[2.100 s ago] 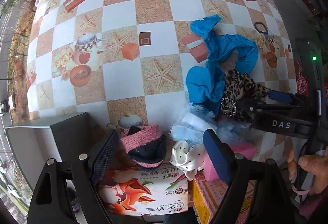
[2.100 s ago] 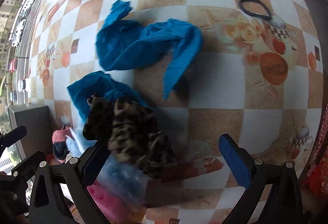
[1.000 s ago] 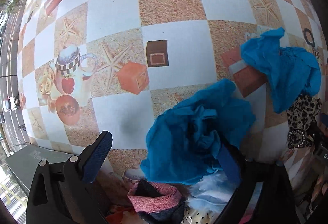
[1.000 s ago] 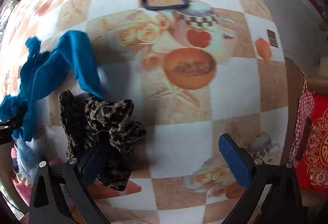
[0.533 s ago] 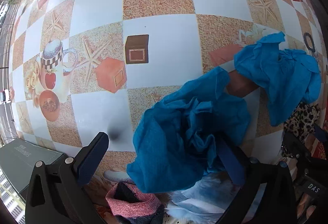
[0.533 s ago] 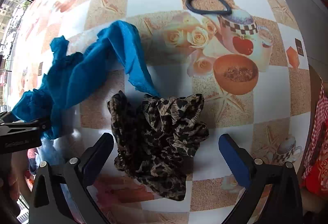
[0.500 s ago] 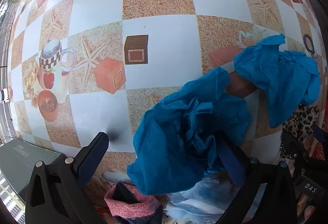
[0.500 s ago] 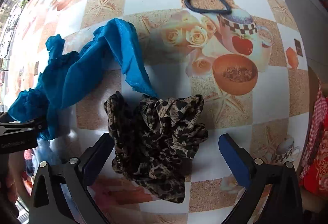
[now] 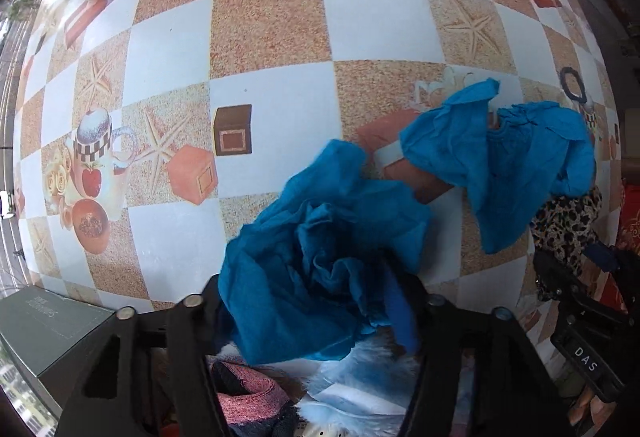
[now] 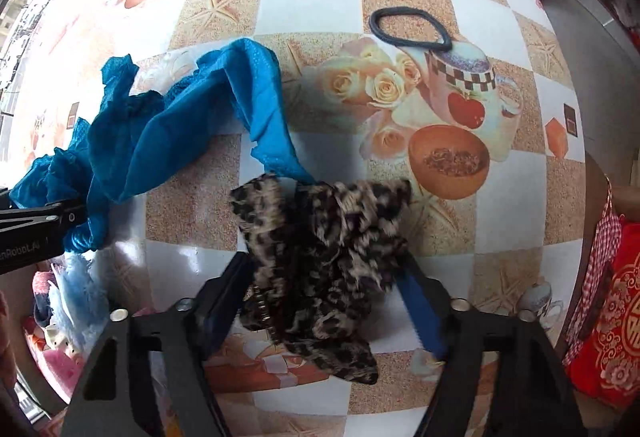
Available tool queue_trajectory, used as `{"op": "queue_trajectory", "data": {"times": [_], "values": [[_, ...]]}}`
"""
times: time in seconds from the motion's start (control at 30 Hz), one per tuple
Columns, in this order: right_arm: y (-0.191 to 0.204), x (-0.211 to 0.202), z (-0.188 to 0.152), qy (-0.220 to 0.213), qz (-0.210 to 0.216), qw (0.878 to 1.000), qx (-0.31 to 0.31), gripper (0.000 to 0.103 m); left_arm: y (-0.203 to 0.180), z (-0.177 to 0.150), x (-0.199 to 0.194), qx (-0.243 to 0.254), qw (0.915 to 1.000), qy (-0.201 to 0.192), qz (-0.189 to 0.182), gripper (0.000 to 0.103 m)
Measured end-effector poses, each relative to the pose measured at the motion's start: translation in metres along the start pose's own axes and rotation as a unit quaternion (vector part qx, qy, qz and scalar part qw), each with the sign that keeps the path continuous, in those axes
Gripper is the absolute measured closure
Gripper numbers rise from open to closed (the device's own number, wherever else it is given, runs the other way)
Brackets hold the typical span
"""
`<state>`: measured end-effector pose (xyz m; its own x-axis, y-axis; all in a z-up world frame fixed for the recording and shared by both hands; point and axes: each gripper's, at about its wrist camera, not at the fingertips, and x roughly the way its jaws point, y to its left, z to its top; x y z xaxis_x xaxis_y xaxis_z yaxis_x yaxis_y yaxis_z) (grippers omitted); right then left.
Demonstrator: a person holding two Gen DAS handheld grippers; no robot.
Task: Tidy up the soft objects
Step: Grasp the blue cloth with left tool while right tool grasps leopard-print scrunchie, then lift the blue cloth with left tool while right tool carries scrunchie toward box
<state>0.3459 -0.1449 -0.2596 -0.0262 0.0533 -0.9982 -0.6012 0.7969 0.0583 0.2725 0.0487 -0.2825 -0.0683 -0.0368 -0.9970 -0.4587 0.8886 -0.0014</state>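
A long blue scarf (image 9: 500, 153) lies crumpled across the checkered tablecloth. My left gripper (image 9: 312, 301) is shut on its near bunched end. The scarf also shows in the right wrist view (image 10: 160, 125), trailing left to the left gripper. My right gripper (image 10: 324, 289) is shut on a leopard-print cloth (image 10: 320, 249), which bulges between the fingers. The leopard cloth shows at the right edge of the left wrist view (image 9: 568, 225).
A black hair band (image 10: 408, 27) lies on the tablecloth beyond the leopard cloth. A pink and dark knit item (image 9: 248, 397) and pale blue fluffy fabric (image 9: 360, 385) lie near the table's front edge. A grey box (image 9: 44, 333) stands at lower left.
Both grippers have closed: the left on the blue scarf's bunched end, the right on the leopard cloth. Half a second ago both stood open around them.
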Motion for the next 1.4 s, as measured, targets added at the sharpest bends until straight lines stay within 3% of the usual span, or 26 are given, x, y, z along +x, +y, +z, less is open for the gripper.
{"op": "queue_trajectory", "data": {"times": [0.07, 0.13, 0.4, 0.53, 0.8, 1.03, 1.4], "values": [[0.002, -0.003, -0.001, -0.008, 0.003, 1.000, -0.013, 0.059, -0.001, 0.000, -0.003, 0.005, 0.9999, -0.008, -0.004, 0.069], [-0.001, -0.006, -0.002, -0.009, 0.023, 1.000, -0.008, 0.067, 0.002, -0.001, -0.010, -0.005, 0.9997, -0.022, -0.009, 0.072], [-0.030, -0.037, -0.014, -0.029, 0.094, 0.994, 0.054, 0.067, -0.013, -0.014, -0.060, 0.032, 0.9957, -0.084, -0.022, 0.072], [-0.039, -0.051, -0.025, -0.028, 0.100, 0.992, 0.071, 0.067, -0.042, -0.021, -0.097, 0.060, 0.9920, -0.106, -0.034, 0.072], [-0.061, -0.079, -0.058, -0.038, 0.108, 0.987, 0.109, 0.067, -0.103, -0.072, -0.157, 0.118, 0.9808, -0.142, -0.063, 0.072], [-0.058, -0.104, -0.096, -0.046, 0.102, 0.986, 0.124, 0.067, -0.138, -0.119, -0.191, 0.172, 0.9655, -0.170, -0.097, 0.072], [-0.056, -0.134, -0.162, -0.047, 0.086, 0.986, 0.138, 0.067, -0.171, -0.197, -0.214, 0.287, 0.9339, -0.173, -0.124, 0.072]]}}
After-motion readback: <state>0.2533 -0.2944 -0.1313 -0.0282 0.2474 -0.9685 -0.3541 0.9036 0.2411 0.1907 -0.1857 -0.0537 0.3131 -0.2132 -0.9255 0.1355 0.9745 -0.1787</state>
